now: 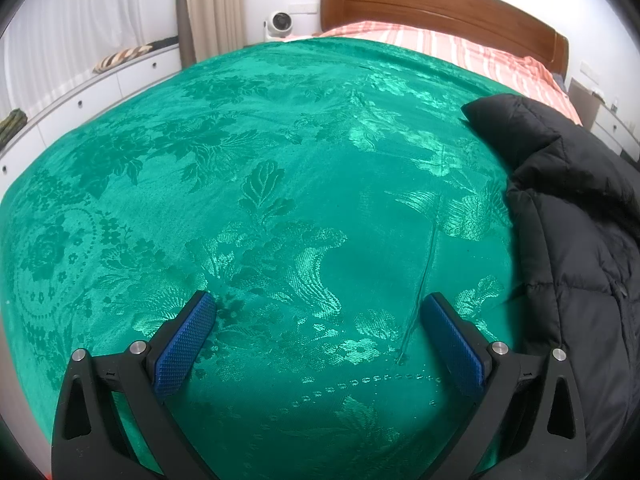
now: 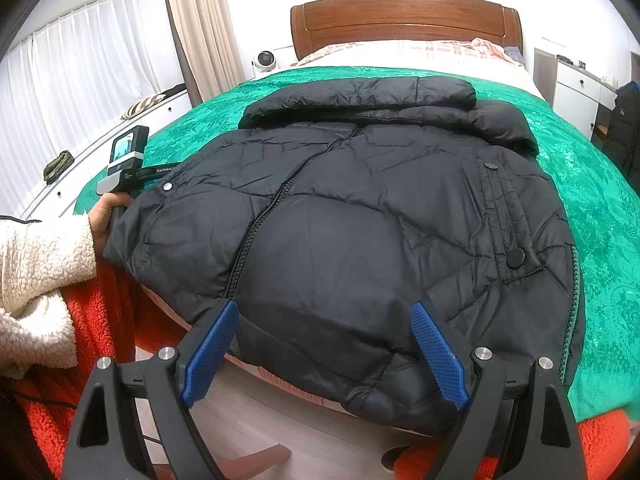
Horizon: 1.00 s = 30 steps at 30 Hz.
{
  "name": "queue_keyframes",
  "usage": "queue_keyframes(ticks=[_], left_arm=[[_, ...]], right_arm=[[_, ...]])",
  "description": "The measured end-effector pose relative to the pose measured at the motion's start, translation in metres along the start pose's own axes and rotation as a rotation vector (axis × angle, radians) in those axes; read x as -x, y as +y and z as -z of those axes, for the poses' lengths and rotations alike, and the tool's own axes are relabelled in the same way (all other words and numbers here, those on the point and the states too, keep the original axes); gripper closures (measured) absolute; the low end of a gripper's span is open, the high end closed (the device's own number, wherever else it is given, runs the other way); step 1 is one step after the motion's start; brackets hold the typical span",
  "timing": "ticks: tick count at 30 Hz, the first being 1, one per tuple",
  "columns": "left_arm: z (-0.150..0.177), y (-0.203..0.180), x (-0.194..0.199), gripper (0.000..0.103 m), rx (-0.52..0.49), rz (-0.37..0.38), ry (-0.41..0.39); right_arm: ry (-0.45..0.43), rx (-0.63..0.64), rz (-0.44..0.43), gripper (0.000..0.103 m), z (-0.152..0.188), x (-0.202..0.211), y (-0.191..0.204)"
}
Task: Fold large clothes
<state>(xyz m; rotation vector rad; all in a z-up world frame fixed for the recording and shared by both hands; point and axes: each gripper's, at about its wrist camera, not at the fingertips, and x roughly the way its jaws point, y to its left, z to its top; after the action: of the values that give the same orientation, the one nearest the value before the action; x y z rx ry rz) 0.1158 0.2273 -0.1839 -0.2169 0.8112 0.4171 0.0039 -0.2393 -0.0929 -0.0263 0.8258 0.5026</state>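
Black jacket [image 2: 360, 220] overhangs the bed's [image 2: 600, 220] near edge. Both jaws wide open, holding nothing. I'd grip the hem corners evenly before folding.

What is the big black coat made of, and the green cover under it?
The black coat looks like smooth, slightly shiny nylon-type shell, puffy and quilted, so probably padded. The green cover looks like woven satin-like cloth: its flower pattern glints in the light.

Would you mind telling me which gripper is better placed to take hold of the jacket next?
Probably the right gripper: it is open and faces the jacket's near hem. The left gripper, also open, faces bare green bedspread, with the jacket off to its right.
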Motion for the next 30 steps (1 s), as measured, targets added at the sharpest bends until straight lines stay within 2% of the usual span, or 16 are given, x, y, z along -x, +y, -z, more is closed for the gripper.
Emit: queue_keyframes(ticks=[30], left_arm=[[-0.0029,0.0018,-0.0017,0.000,-0.002,-0.004,0.008]], right_arm=[[-0.011,-0.007,-0.003,0.016,0.0006,0.0001,-0.0015]])
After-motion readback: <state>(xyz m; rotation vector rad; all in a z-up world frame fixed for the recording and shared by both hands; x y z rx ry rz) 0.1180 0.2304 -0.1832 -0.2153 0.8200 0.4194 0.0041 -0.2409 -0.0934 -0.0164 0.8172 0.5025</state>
